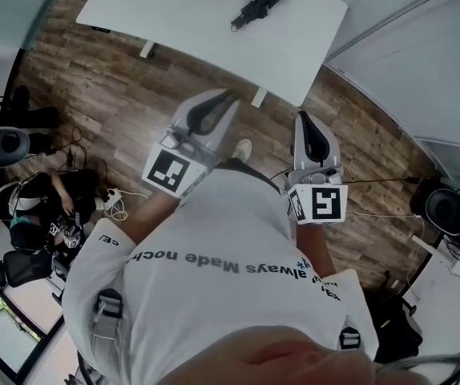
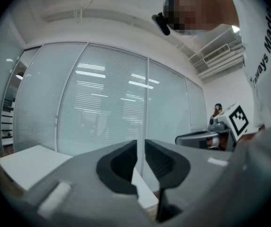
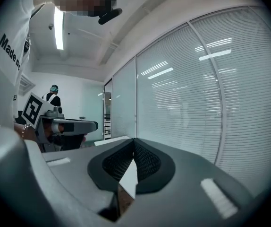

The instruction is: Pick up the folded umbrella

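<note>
Left claw point(image 1: 227, 101) and right claw point(image 1: 301, 119) clenched empty, well short of umbrella point(image 1: 260, 0); we open one before reaching it.

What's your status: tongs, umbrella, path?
Left tongs, right tongs shut, empty. Folded umbrella lies on white table ahead, untouched. Only wood floor between.
</note>
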Motion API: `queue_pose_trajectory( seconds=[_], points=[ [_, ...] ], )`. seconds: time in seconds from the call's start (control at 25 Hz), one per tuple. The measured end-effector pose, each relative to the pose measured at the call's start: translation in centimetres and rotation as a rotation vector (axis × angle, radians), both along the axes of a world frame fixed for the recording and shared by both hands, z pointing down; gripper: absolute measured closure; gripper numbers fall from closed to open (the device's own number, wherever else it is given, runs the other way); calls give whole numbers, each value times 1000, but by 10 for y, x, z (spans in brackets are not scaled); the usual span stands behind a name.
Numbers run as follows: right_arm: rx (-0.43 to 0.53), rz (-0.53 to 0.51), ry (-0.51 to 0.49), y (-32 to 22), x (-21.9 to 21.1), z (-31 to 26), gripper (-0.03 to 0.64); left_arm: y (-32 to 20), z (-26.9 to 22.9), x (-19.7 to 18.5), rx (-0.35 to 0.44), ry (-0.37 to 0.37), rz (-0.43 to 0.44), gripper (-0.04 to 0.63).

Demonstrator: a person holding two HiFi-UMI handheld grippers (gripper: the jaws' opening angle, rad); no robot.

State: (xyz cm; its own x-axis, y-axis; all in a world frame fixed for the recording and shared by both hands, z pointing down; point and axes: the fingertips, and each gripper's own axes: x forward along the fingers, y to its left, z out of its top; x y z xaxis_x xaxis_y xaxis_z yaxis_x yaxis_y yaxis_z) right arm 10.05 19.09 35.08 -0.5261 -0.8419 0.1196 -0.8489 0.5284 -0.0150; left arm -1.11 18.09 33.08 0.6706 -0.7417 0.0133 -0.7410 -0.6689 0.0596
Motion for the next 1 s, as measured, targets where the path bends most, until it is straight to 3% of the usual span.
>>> queue_pose_trajectory(
  seconds=[0.32,0.6,1.0],
  points=[
    [-34,-2,-16,-29,13,10,617,-30,12,13,-37,-12,-9,541],
    [-26,27,-16,-66,15,12,617,-68,13,15,-24,-8,14,541],
    [-18,41,14,-179,-39,7,617,-183,14,-34,-23,6,45,541]
  ],
)
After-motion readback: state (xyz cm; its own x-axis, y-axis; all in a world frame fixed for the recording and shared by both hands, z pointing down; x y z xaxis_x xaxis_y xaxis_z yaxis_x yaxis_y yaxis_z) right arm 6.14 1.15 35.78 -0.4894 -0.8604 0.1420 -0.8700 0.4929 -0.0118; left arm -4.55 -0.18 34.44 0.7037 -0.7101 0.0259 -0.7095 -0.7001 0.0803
